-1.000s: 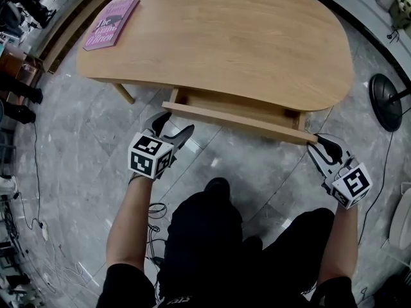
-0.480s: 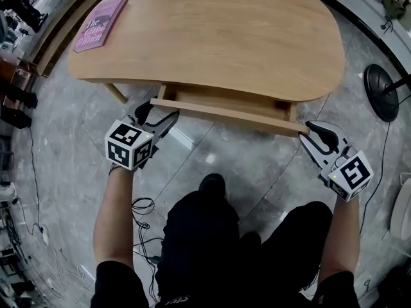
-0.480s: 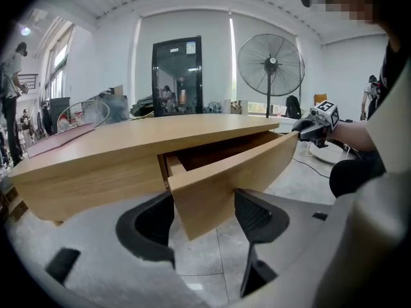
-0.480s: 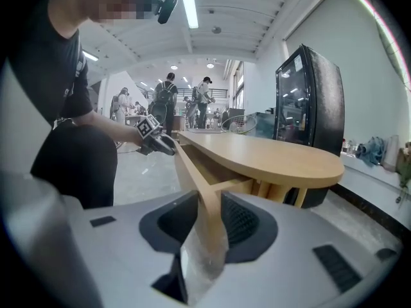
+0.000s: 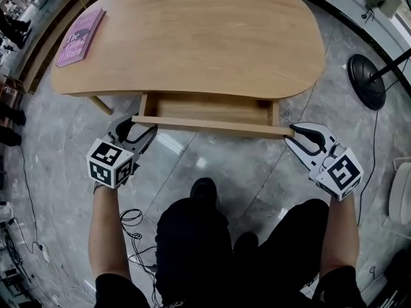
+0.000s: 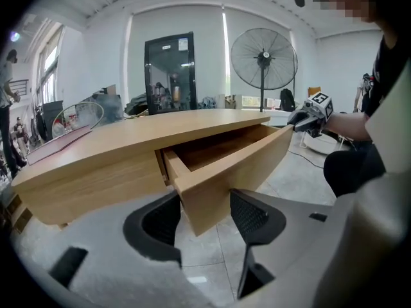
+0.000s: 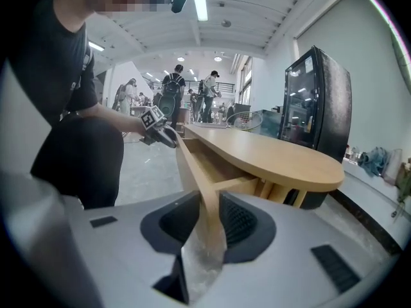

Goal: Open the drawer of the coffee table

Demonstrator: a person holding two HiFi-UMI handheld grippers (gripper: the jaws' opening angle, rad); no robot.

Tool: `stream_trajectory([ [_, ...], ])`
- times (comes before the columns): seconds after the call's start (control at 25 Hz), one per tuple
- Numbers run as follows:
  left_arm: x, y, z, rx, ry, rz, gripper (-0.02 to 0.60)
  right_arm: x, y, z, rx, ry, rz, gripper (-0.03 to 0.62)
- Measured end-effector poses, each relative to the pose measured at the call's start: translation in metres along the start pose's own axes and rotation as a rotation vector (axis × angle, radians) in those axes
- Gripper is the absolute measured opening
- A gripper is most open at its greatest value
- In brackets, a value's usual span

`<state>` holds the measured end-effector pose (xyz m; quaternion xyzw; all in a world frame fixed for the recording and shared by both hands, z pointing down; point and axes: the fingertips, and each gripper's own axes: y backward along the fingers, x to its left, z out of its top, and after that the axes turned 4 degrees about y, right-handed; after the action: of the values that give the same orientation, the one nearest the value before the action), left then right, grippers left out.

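Drawer (image 5: 205, 110): in the head view it is found pulled partly out from under the near edge of the coffee table (image 5: 192, 37), at the middle of the frame. Its bare interior is exposed, and the rear part is covered by the tabletop. The task is judged well advanced; some travel may be left. The left gripper (image 5: 133, 132) is seen at the left end of the drawer front (image 5: 212, 126), and the right gripper (image 5: 300, 135) at the right end. Open floor (image 5: 212, 162) is noted below the front, up to the person's legs (image 5: 205, 236), so room for further pulling is judged adequate. A book (image 5: 78, 36) lies at the upper left, well clear. A fan base (image 5: 366, 81) stands at the upper right, apart from the table.

Left gripper view: the end corner of the drawer front is seen between the 2 jaws, which are closing. Firm pressing by the pads is not shown.

Right gripper view: the thin end of the drawer front is pinched between the 2 pads, with the jaws closing on it. The tabletop edge is seen overhanging at the right of the frame.
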<state>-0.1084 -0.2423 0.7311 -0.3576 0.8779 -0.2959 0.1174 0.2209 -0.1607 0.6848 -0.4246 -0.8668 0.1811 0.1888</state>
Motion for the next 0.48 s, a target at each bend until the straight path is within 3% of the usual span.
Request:
stream_trajectory([
  [0.12,-0.004,0.001,-0.003,0.04,-0.063,0.015,0.217,0.003,0.002,-0.006,0.09,0.092,-0.014,0.101],
  [0.24,-0.002,0.0,-0.006,0.096,-0.138,0.053,0.229,0.009,-0.004,-0.006,0.168,0.231,0.009,0.123],
  [0.36,-0.003,0.003,-0.007,0.15,-0.229,0.068,0.268,0.011,-0.01,0.003,0.177,0.257,0.06,0.138],
  [0.48,-0.005,0.009,0.003,0.152,-0.28,0.055,0.278,0.005,-0.012,-0.004,0.261,0.312,0.075,0.138],
])
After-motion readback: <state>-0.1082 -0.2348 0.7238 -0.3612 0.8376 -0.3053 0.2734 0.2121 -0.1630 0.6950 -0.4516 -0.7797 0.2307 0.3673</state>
